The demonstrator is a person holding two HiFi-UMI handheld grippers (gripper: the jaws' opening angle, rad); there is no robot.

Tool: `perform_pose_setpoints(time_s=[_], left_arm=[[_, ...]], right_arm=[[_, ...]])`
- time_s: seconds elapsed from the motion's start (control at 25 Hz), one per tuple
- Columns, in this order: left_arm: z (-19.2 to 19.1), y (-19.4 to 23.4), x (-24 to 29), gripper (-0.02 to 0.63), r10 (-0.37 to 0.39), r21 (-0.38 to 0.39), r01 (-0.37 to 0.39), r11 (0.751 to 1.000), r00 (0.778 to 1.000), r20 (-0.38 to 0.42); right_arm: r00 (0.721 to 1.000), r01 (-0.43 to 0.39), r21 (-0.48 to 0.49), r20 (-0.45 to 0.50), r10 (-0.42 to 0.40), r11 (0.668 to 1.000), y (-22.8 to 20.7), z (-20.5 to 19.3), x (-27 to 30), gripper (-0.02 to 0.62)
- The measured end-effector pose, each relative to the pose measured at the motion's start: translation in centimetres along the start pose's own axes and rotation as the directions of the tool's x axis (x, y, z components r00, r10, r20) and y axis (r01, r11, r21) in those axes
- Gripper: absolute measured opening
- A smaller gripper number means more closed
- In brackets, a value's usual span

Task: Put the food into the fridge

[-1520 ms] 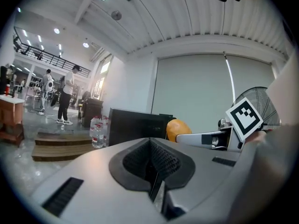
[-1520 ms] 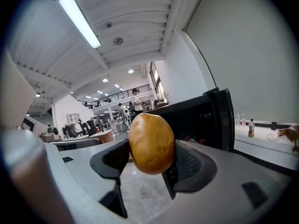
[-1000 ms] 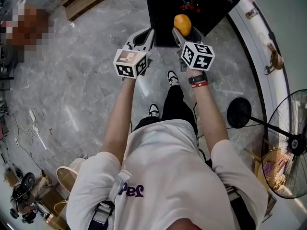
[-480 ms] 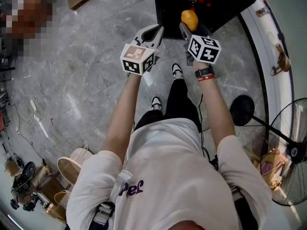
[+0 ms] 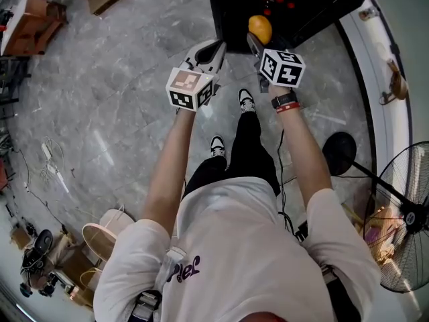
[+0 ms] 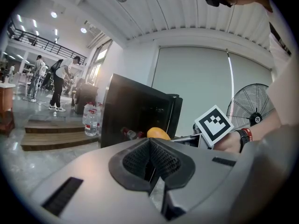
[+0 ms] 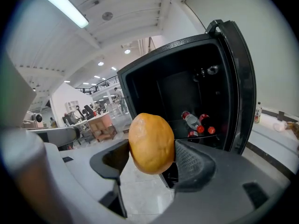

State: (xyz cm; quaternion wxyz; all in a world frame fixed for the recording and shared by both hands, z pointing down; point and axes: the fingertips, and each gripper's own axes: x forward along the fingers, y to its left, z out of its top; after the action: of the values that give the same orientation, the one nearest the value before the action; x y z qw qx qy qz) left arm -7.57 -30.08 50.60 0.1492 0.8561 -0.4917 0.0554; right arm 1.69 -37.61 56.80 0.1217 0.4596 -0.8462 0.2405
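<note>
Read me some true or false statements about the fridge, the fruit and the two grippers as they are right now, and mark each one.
1. The right gripper holds the round orange-yellow fruit. True.
2. Red-capped bottles are inside the small black fridge. True.
3. The fridge door is closed. False: it stands open.
4. The left gripper grips a bottle. False: its jaws are together with nothing between them.

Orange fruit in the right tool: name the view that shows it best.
Right gripper view: the orange fruit sits large and central, pinched in the right tool. The head view shows it small from above; the left gripper view shows only its top, partly hidden.
</note>
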Motion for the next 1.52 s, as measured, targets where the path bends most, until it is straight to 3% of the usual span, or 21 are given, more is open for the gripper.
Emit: perform_pose_setpoints(time_s=[0.8,1.52], left_arm=[[-2.4,1.2,5.0,0.018,-0.025,0.006,0.025,1.000,0.999,-0.027],[-2.9,3.3,7.7,0.018,-0.009,-0.015,0.009,1.000,1.000,-0.022]], right_arm=[[0.997,-0.022,-0.117,-0.077,0.013,0.993,-5.0,-1.2,8.0,0.316],[0.993,-0.025,-0.151,-0.120,0.006,0.988,-8.2,-0.9,13.3,0.317]])
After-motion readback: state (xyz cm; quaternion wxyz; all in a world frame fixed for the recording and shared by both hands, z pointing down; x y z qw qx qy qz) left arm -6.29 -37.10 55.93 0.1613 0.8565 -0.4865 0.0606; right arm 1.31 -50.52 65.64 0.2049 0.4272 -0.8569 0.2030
